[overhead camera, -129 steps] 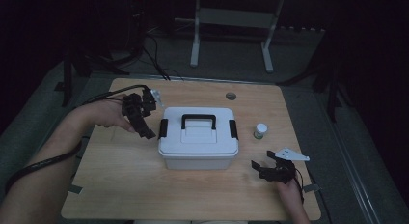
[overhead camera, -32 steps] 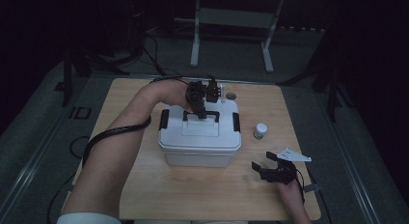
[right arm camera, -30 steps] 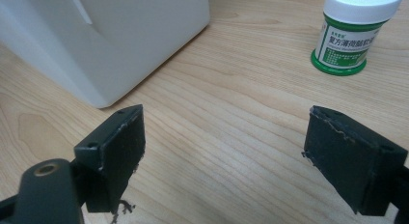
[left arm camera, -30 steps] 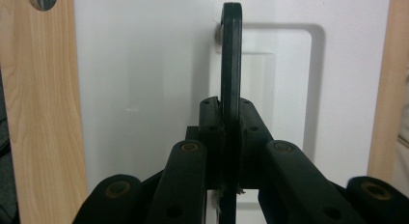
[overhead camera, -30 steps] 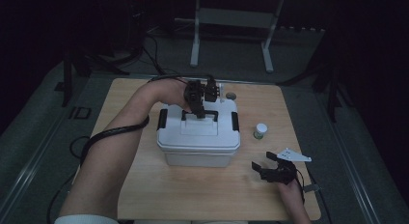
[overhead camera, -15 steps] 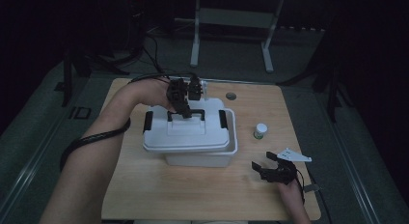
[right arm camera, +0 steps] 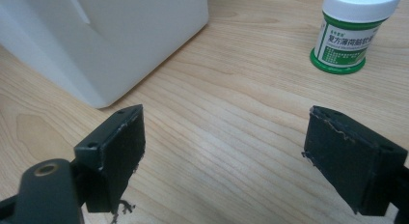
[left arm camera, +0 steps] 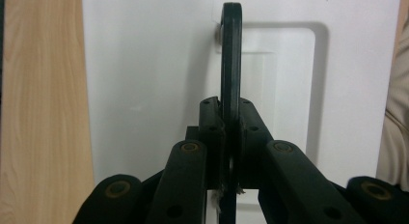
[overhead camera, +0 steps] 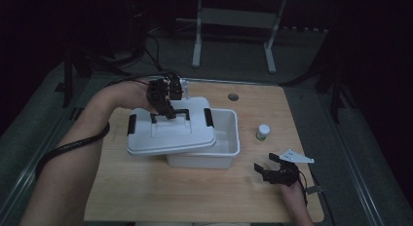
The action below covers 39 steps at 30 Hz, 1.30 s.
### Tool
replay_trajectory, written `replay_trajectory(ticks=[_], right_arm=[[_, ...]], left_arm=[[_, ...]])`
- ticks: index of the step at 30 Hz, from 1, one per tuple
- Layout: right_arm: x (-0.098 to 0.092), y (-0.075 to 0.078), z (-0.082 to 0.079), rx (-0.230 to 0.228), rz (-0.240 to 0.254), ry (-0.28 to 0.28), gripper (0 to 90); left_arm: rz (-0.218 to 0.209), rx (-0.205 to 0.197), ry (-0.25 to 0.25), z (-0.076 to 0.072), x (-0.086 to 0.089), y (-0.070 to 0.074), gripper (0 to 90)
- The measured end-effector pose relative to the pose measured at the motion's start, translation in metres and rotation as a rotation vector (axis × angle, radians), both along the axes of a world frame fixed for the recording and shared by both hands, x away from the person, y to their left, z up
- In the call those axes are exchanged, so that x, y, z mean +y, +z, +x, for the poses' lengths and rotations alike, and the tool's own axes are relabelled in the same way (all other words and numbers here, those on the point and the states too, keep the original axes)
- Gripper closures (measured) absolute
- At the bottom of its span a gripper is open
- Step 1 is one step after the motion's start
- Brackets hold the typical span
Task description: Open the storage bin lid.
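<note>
A white storage box (overhead camera: 228, 144) stands at the table's middle with its right part uncovered. Its white lid (overhead camera: 165, 138) hangs tilted over the box's left side, shifted to the left. My left gripper (overhead camera: 168, 111) is shut on the lid's black handle (overhead camera: 181, 112). In the left gripper view the jaws (left arm camera: 230, 119) pinch the handle (left arm camera: 230, 50) edge-on above the lid (left arm camera: 144, 64). My right gripper (overhead camera: 267, 170) rests near the table's front right with its jaws wide apart. Nothing lies between them in the right gripper view (right arm camera: 224, 151).
A small white jar with a green label (overhead camera: 263, 132) stands right of the box, and it appears ahead of the right gripper (right arm camera: 354, 31) beside the box's corner (right arm camera: 120, 35). A small round disc (overhead camera: 233, 96) lies at the wooden table's (overhead camera: 195, 197) back edge.
The left gripper has lifted the lid off the box by its handle and carried it left, uncovering the box's right part. The right gripper has not moved.
</note>
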State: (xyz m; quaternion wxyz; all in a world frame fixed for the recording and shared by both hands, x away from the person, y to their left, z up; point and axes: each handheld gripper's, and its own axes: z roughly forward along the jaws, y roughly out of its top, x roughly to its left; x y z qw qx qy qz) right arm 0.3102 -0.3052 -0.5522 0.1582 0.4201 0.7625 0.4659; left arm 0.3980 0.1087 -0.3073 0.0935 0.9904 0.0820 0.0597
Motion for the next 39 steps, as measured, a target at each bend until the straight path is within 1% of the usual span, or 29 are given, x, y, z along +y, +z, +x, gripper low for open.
replay_trajectory(ticks=[1,2,5,8,13,14,15,16,17,18,23,25,27,28,29,30,31,33,34,35,36,38,39], right_arm=[[0.0,0.0,0.0,-0.001,0.0,-0.001,14.3],[0.0,0.0,0.0,0.002,0.001,-0.002,14.3],[0.0,0.0,0.0,0.001,-0.002,-0.002,14.3],[0.001,0.0,0.0,0.002,-0.006,0.002,14.3],[0.001,0.0,0.0,0.003,-0.004,0.0,14.3],[0.001,0.0,0.0,0.002,-0.006,-0.001,14.3],[0.001,0.0,0.0,0.002,-0.005,-0.002,14.3],[0.001,0.0,0.0,0.002,-0.005,-0.002,14.3],[0.001,0.001,0.0,0.001,-0.004,-0.002,14.3],[0.001,0.001,0.0,0.001,-0.004,-0.003,14.3],[0.002,0.001,0.0,0.002,-0.004,-0.001,14.3],[0.002,0.001,0.001,0.002,-0.005,-0.001,14.3],[0.002,0.0,0.001,0.003,-0.005,-0.002,14.3],[0.002,0.0,0.001,0.003,-0.005,-0.002,14.3],[0.002,0.0,0.001,0.002,-0.006,-0.002,14.3],[0.002,0.0,0.001,0.002,-0.009,-0.002,14.3],[0.002,0.0,0.001,0.002,-0.009,-0.002,14.3],[0.002,0.0,0.001,0.003,-0.009,-0.002,14.3],[0.002,0.0,0.001,0.002,-0.008,-0.003,14.3],[0.002,0.0,0.001,0.002,-0.009,-0.003,14.3],[0.002,0.0,0.001,0.003,-0.01,-0.003,14.3],[0.002,0.0,0.001,0.004,-0.01,-0.003,14.3],[0.002,0.0,0.001,0.004,-0.01,-0.003,14.3]], left_arm=[[0.001,0.004,0.011,-0.002,0.007,-0.002,83.6],[0.001,0.004,0.011,-0.002,0.007,-0.002,83.6],[-0.008,0.013,0.027,-0.004,0.019,-0.007,83.6],[0.003,0.018,0.048,-0.006,0.031,-0.01,83.6],[-0.018,0.014,0.086,-0.011,0.051,-0.008,83.6],[-0.021,0.011,0.093,-0.014,0.058,-0.007,83.6],[-0.015,0.014,0.096,-0.015,0.061,-0.006,83.6],[-0.015,0.014,0.096,-0.015,0.061,-0.006,83.6],[-0.022,0.014,0.107,-0.016,0.065,-0.007,83.6],[-0.023,0.015,0.126,-0.019,0.073,-0.007,83.6],[-0.035,0.024,0.154,-0.024,0.088,-0.01,83.7],[-0.028,0.014,0.166,-0.026,0.096,-0.011,83.6],[-0.039,0.003,0.183,-0.028,0.104,-0.011,83.6],[-0.039,0.003,0.183,-0.028,0.104,-0.011,83.6],[-0.048,0.005,0.2,-0.029,0.113,-0.012,83.6],[-0.051,0.007,0.205,-0.03,0.119,-0.013,83.7],[-0.051,0.007,0.205,-0.03,0.119,-0.013,83.6],[-0.057,0.015,0.226,-0.033,0.131,-0.017,83.7],[-0.057,0.015,0.226,-0.033,0.131,-0.017,83.7],[-0.057,0.017,0.238,-0.035,0.139,-0.021,83.6],[-0.057,0.017,0.238,-0.035,0.139,-0.021,83.6],[-0.058,0.028,0.256,-0.036,0.147,-0.028,83.6],[-0.058,0.028,0.256,-0.036,0.147,-0.028,83.6]])
